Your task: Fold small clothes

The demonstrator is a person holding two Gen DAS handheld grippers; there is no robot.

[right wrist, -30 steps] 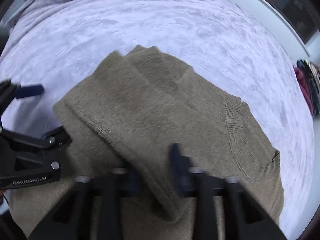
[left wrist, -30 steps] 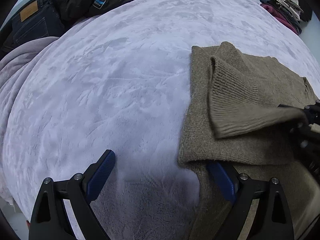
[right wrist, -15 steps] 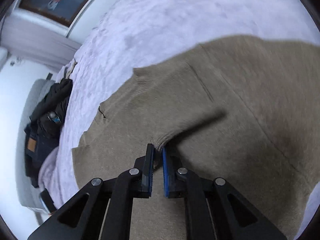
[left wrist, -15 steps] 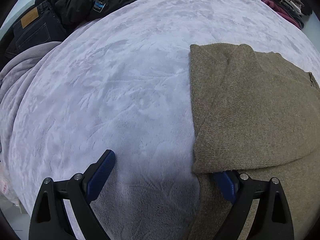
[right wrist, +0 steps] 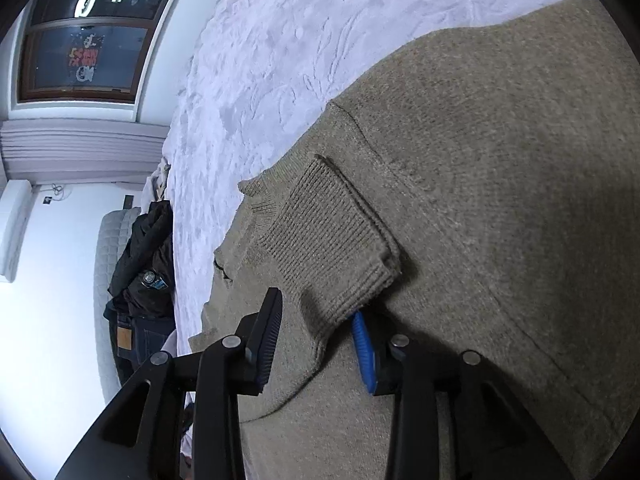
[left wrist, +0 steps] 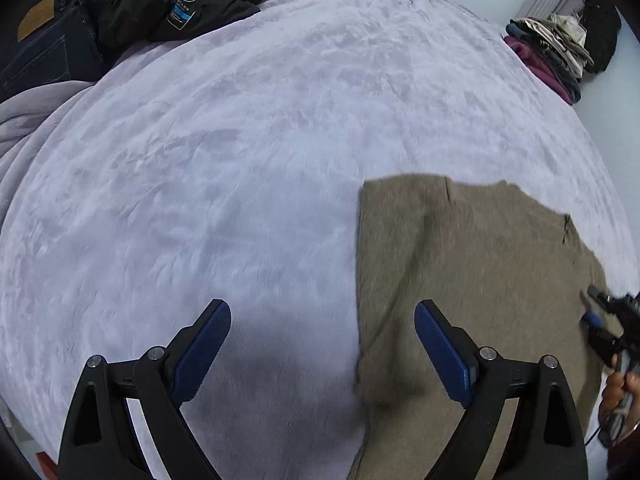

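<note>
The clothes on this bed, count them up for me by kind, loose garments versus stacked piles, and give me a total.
Brown sweater spread on the lilac blanket: 1
Black jacket at the far edge: 1
Dark jeans beside the jacket: 1
Stacked pile of folded clothes, pieces too small to count: 1
Total: 3 loose garments and 1 pile, 4 groups.

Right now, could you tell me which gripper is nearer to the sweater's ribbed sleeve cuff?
Right. The right gripper is open with the ribbed cuff lying between its fingers. The left gripper is open at the sweater's opposite side edge, away from the cuff.
</note>
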